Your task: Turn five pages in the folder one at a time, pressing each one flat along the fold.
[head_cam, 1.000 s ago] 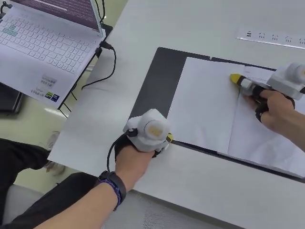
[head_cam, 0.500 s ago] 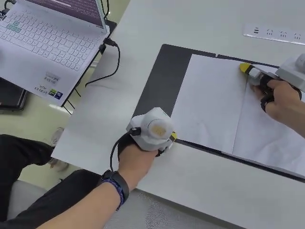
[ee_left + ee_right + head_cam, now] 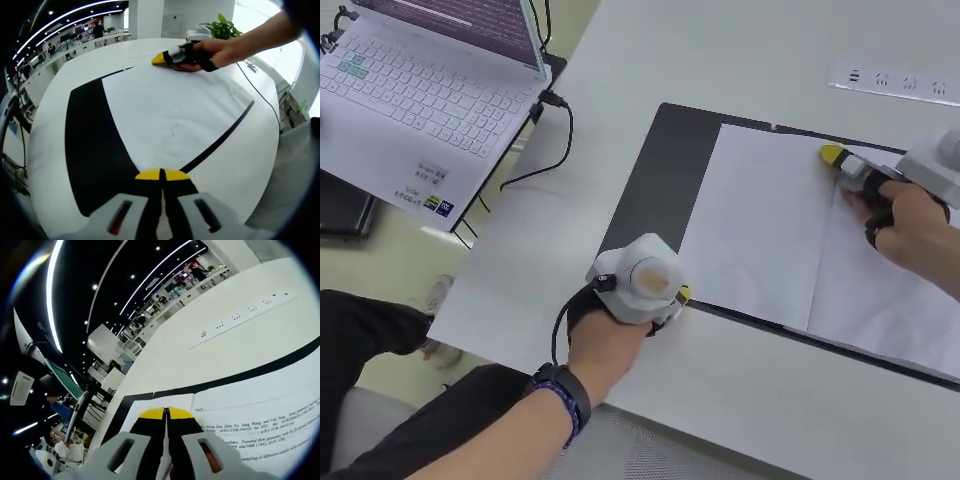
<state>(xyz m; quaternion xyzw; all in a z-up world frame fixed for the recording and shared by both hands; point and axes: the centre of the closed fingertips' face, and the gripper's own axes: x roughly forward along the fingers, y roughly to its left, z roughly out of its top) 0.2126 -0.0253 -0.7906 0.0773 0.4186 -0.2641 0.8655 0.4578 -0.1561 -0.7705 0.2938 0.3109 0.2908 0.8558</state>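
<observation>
An open folder with a black cover (image 3: pixel 655 190) lies on the white table, with a blank white page (image 3: pixel 760 220) on its left and a printed page (image 3: pixel 880 290) on its right. My right gripper (image 3: pixel 831 154) is shut, and its yellow tips rest on the fold near the folder's far edge. In the right gripper view the shut tips (image 3: pixel 165 413) touch the paper beside printed text (image 3: pixel 260 432). My left gripper (image 3: pixel 681 294) is shut too and sits at the folder's near edge, at the left page's lower corner. The left gripper view shows its tips (image 3: pixel 161 174) on that edge.
An open white laptop (image 3: pixel 420 90) stands at the far left, and its black cable (image 3: pixel 555 140) runs along the table edge. A white power strip (image 3: pixel 895 82) lies beyond the folder. The table's near edge (image 3: pixel 650 405) runs close to my left hand.
My right gripper has slid along the fold toward the folder's far edge. The left gripper has stayed at the near edge. The camera has shifted slightly.
</observation>
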